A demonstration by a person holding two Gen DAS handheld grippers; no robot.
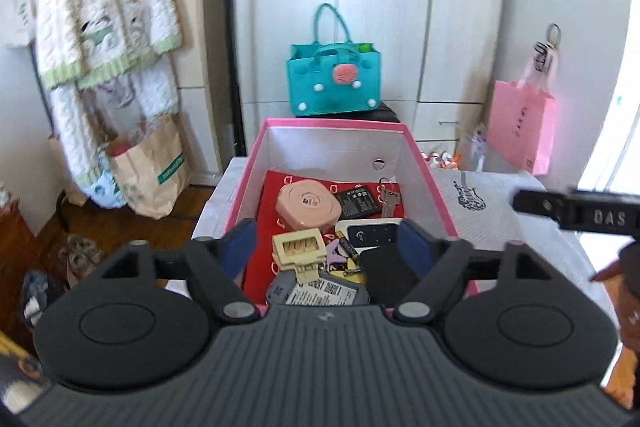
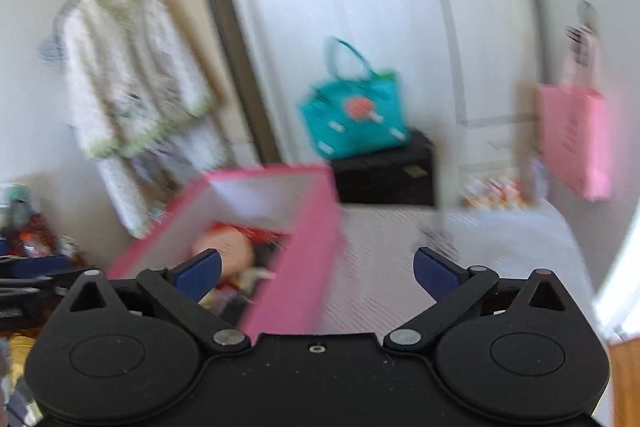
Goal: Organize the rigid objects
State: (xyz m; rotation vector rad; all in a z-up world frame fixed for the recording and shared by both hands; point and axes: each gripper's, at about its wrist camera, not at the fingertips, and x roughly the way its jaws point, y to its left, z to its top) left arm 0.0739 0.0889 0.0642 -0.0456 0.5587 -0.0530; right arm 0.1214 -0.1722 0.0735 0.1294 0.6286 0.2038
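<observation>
A pink box (image 1: 432, 187) with white inner walls stands on the white-covered table (image 1: 520, 227). Inside lie a round pink case (image 1: 308, 203), a black battery (image 1: 360, 203), keys (image 1: 388, 201), a beige plug adapter (image 1: 300, 251), a white device (image 1: 372, 233), a grey battery pack (image 1: 320, 293) and small bits on a red lining. My left gripper (image 1: 326, 247) hovers open above the box's near end, nothing between its blue pads. My right gripper (image 2: 316, 267) is open and empty, straddling the pink box's (image 2: 304, 259) near right corner in a blurred view.
A teal bag (image 1: 334, 83) sits on a black case (image 2: 388, 171) behind the box, before white wardrobe doors. A pink paper bag (image 1: 524, 127) hangs at right. Clothes hang on a rack (image 1: 100, 7) at left, paper bags below. The right gripper's black body (image 1: 576, 213) juts in at right.
</observation>
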